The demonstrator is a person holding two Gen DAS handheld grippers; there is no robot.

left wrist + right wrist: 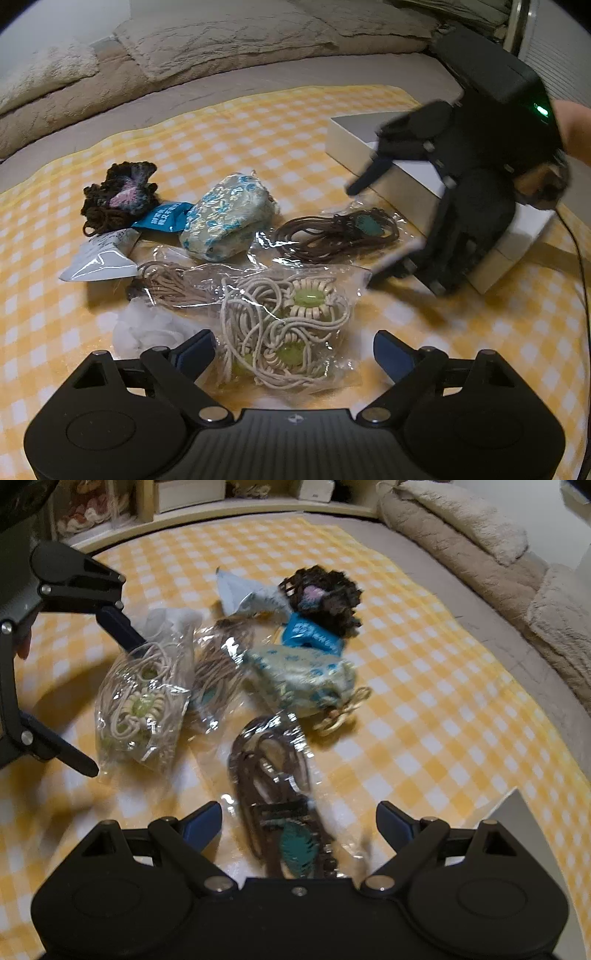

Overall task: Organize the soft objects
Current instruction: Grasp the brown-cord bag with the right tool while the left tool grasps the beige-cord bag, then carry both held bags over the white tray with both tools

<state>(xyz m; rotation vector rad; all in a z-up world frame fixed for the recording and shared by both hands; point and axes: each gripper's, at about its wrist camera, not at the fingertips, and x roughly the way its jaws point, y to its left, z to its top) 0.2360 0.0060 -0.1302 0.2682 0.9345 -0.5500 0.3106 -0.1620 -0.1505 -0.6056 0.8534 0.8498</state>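
On a yellow checked cloth [258, 129] lies a heap of small soft items. My left gripper [295, 350] is open and hangs low over a clear bag of cream cords with green beads [288, 325]; the bag lies between its fingers, and the right finger stands apart from it. My right gripper [299, 819] is open too, straddling a clear bag of brown cord with a teal pendant [280, 794] without pressing on it. Each gripper shows in the other's view: the right gripper [365, 236] and the left gripper [112, 703].
Behind the bags lie a blue floral pouch [229, 214], a dark crochet piece [122, 192], a blue packet [166, 218], a white packet [103, 254] and a bag of tan cord [173, 284]. A white box [406, 177] stands at the right. Beige blankets [221, 37] lie beyond the cloth.
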